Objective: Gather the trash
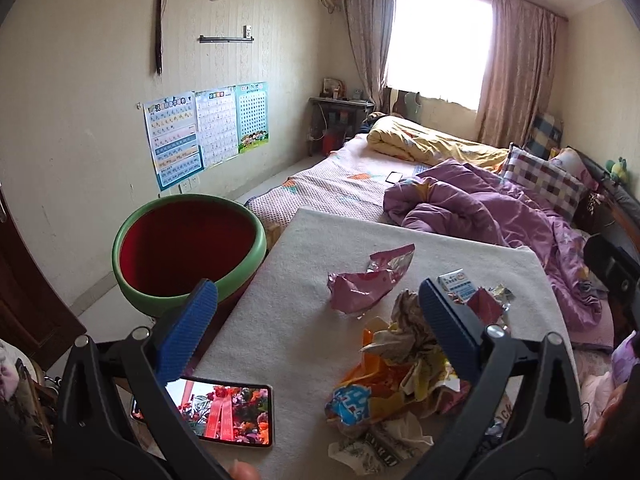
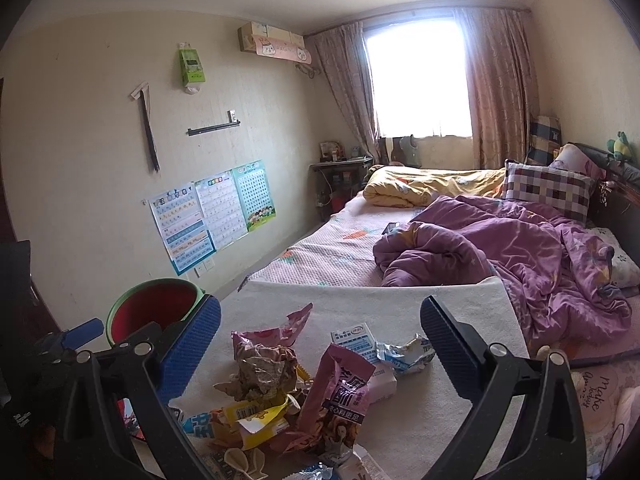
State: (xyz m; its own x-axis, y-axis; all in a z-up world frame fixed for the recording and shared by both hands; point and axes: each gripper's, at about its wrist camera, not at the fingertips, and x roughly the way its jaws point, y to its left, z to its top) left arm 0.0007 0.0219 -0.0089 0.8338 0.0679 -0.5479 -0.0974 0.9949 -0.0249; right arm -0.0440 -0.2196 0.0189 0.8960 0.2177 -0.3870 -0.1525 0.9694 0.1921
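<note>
Both grippers, left and right, released above trash; bin at board's left edge; far half bare.

Handwritten-style words "Make today" stood on a pinkish cushion at the right edge of the right wrist view; the line beneath them was too blurred to read. A pink cover under the wall air conditioner bore pale capitals, seemingly "RAGING", though faint. The pink snack packet carried large Chinese characters, and the white-and-blue milk carton a small green logo, none sharp enough to read. The wall charts showed rows of print too small to make out.
</note>
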